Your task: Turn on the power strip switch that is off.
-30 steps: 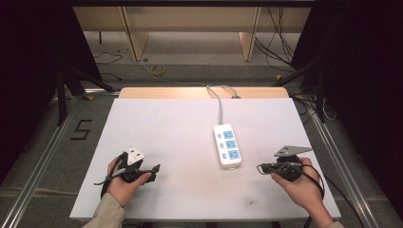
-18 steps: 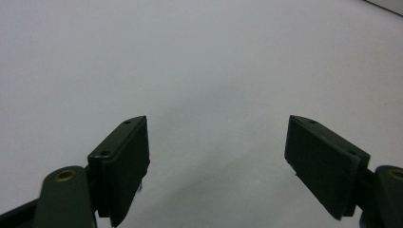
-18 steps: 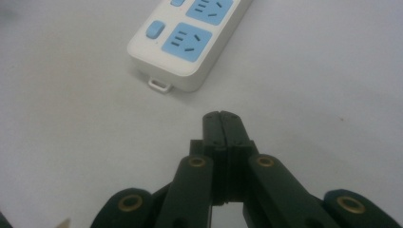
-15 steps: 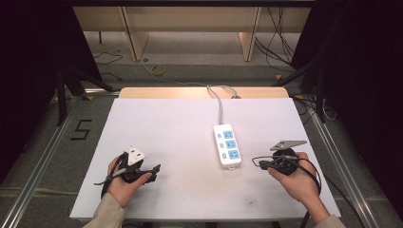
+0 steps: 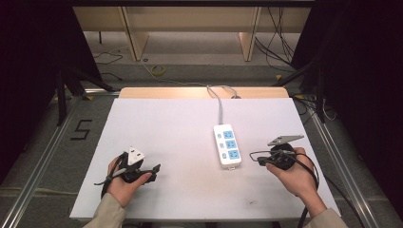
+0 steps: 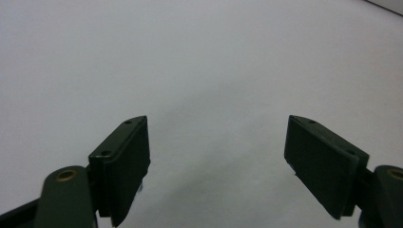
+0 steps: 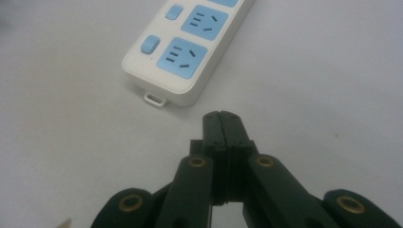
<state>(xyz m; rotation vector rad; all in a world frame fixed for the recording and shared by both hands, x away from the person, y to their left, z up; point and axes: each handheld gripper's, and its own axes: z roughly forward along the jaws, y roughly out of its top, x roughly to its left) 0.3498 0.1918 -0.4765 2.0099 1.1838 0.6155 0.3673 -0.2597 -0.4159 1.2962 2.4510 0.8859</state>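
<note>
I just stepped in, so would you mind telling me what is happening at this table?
A person sits at a white table with a gripper in each hand. Nothing is being held yet. The left gripper rests near the left front of the table, its fingers wide apart over bare surface. The right gripper has its fingers pressed together, and its tip points at the near end of a white power strip with blue sockets, just short of touching it.
</note>
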